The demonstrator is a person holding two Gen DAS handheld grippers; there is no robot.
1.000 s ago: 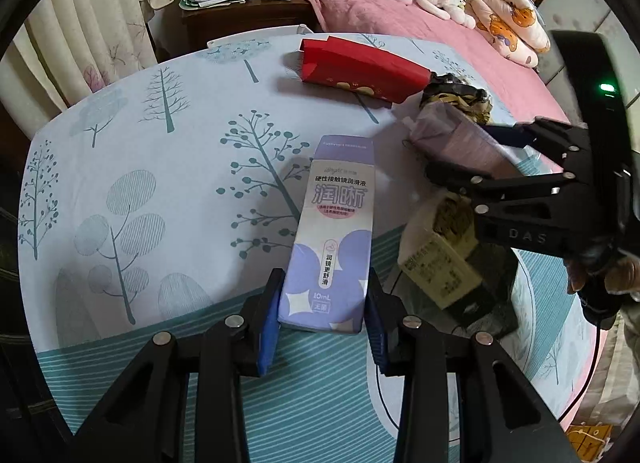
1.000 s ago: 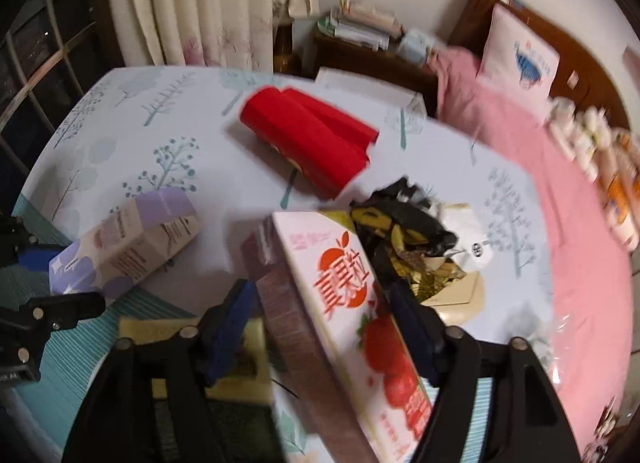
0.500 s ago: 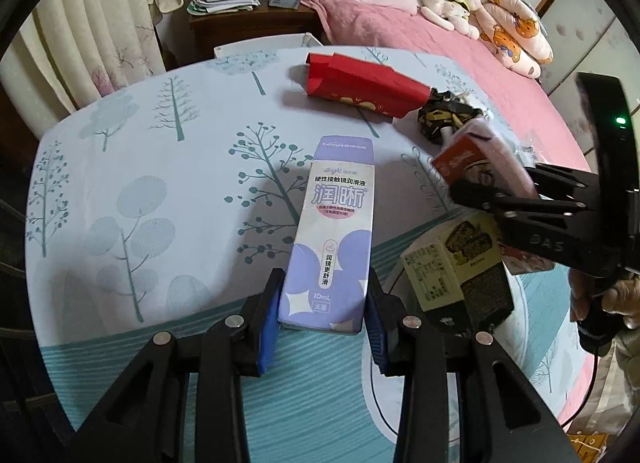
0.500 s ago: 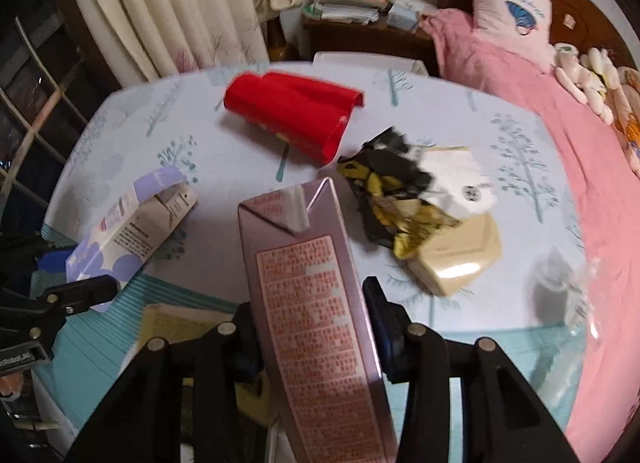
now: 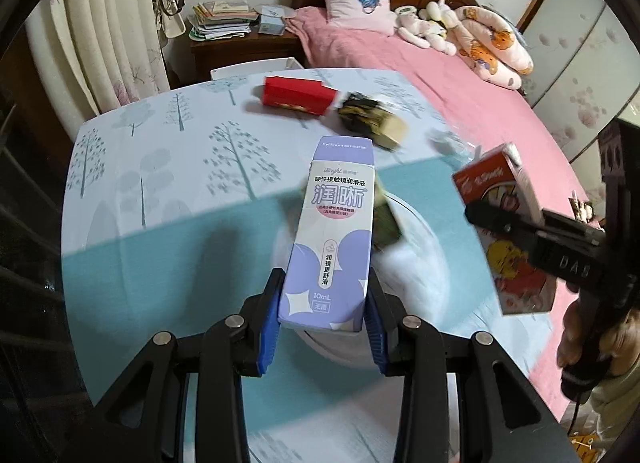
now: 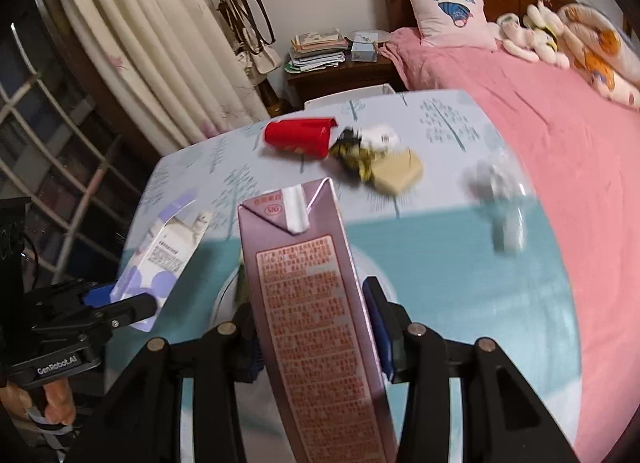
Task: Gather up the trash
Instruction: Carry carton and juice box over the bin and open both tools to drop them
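My left gripper [image 5: 322,323] is shut on a purple and white box [image 5: 332,235] and holds it in the air over a white bin [image 5: 436,263] below the table edge. The box also shows in the right wrist view [image 6: 168,251]. My right gripper [image 6: 314,327] is shut on a pink drink carton [image 6: 316,303], also lifted above the bin; the carton shows at the right of the left wrist view [image 5: 512,231]. A dark yellow package [image 5: 386,219] lies in the bin, mostly hidden by the purple box.
On the tree-patterned tablecloth [image 5: 160,151] lie a red box [image 5: 296,95], a crumpled black and yellow wrapper [image 5: 360,113], a beige box [image 6: 398,175] and a clear plastic piece [image 6: 500,199]. A pink bed [image 6: 560,123] stands to the right, a nightstand [image 6: 336,71] behind.
Both grippers have lifted their boxes off the table and pulled back toward the near edge, over the white bin. The table trash now lies farther away.
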